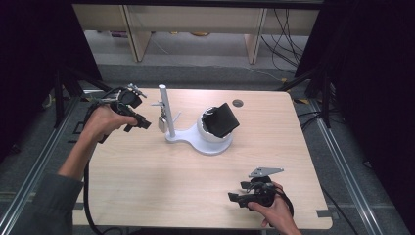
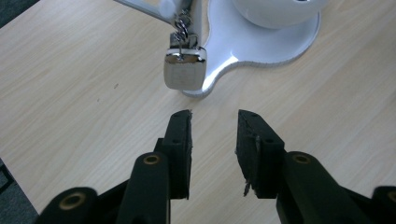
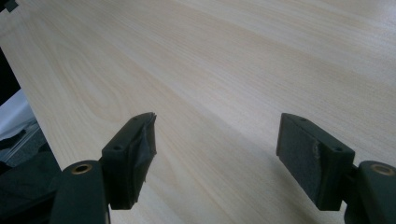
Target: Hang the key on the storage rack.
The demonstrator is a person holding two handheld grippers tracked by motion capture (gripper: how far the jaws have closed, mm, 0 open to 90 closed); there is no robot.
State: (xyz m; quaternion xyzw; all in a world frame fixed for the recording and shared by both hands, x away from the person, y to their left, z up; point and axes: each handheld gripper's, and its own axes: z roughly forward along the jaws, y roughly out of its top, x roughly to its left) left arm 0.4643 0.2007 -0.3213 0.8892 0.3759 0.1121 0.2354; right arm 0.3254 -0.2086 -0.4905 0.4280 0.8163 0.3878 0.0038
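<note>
Two grippers, both empty. The right gripper (image 1: 243,197) idles near the table's (image 1: 171,181) front edge, jaws wide apart. Farther back, the left gripper (image 2: 214,122), jaws apart, points at the padlock (image 2: 185,69) hanging off the white stand (image 1: 166,110), probably lining up a grab.

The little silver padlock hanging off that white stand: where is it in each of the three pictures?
High view: the padlock hangs left of the white post, above the table's middle, just right of the left tool.
Left gripper view: top centre, padlock dangling just beyond the open jaws.
Right gripper view: not in it; bare wooden table beyond the jaws.
Shared landmark: the white stand in the first two; the tabletop in all.
</note>
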